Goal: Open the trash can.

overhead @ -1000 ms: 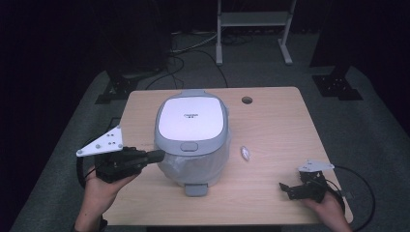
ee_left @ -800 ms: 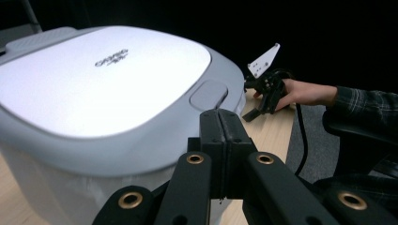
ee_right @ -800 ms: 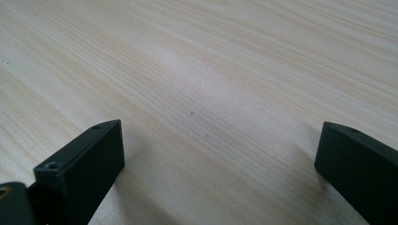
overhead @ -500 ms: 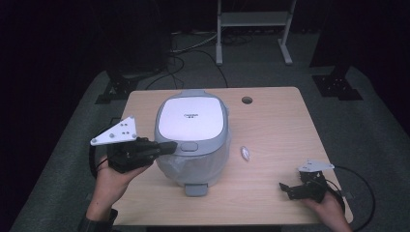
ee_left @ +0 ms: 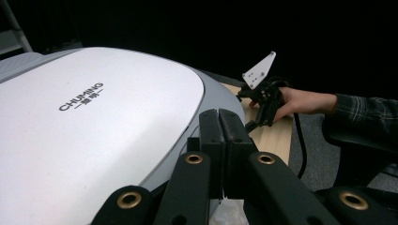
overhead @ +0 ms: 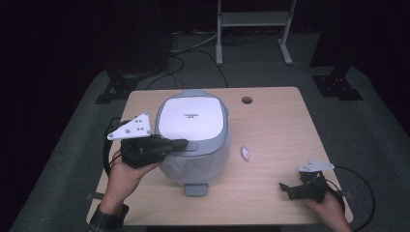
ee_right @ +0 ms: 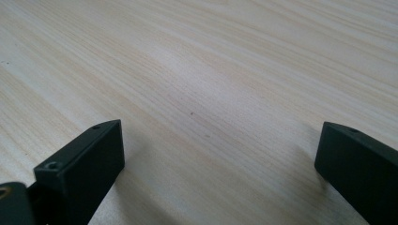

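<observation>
White and grey, the rice cooker [overhead: 192, 135] sits in the middle of the wooden table [overhead: 280, 130]. The left gripper [overhead: 180, 144] has its jaws pressed together, holding nothing, and its tip is right by the lid button [overhead: 191, 146] at the front. To do this well, push the tip straight on the button and keep it from sliding off, so the lid can pop up. The right gripper [overhead: 285, 189] rests on the table, well apart, jaws spread wide and empty. A small white thing [overhead: 245, 153] lies beside the cooker; maybe a wrapper, it is too small to tell. I cannot see if the tip touches the button.
</observation>
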Motion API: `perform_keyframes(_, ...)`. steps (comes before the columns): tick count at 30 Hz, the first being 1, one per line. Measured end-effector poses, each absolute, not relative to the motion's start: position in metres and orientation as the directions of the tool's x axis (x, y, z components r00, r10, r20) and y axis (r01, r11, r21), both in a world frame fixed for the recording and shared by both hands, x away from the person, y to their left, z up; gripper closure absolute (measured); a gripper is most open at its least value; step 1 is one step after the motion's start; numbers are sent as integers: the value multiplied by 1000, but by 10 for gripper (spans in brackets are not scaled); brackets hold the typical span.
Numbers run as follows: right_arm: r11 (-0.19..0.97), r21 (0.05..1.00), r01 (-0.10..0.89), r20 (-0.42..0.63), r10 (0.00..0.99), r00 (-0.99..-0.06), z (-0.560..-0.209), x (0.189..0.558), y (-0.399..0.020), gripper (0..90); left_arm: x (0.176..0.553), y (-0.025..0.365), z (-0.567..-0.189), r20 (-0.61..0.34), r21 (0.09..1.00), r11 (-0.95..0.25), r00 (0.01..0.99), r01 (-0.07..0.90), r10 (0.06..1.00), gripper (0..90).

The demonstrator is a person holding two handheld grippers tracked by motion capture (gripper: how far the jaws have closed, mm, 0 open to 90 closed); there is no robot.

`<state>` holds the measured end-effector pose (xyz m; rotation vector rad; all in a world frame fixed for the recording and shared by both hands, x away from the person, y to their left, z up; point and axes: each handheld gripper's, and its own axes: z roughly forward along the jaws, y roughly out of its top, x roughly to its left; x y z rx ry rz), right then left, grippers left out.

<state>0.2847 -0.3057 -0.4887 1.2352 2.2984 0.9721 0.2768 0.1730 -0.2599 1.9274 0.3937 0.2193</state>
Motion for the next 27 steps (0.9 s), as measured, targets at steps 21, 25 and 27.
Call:
perform_keyframes(21, 383, 713, 587, 12, 831, -556, -489, 285, -306, 8, 279, 165, -264, -47, 913, -359, 924, 194, 379, 854)
perform_keyframes(25, 383, 713, 587, 11, 831, -556, -489, 285, -306, 8, 278, 167, -262, -35, 913, -362, 921, 188, 389, 780)
perform_keyframes(27, 383, 713, 587, 11, 831, -556, -489, 285, -306, 8, 278, 171, -262, -41, 915, -355, 921, 191, 388, 764)
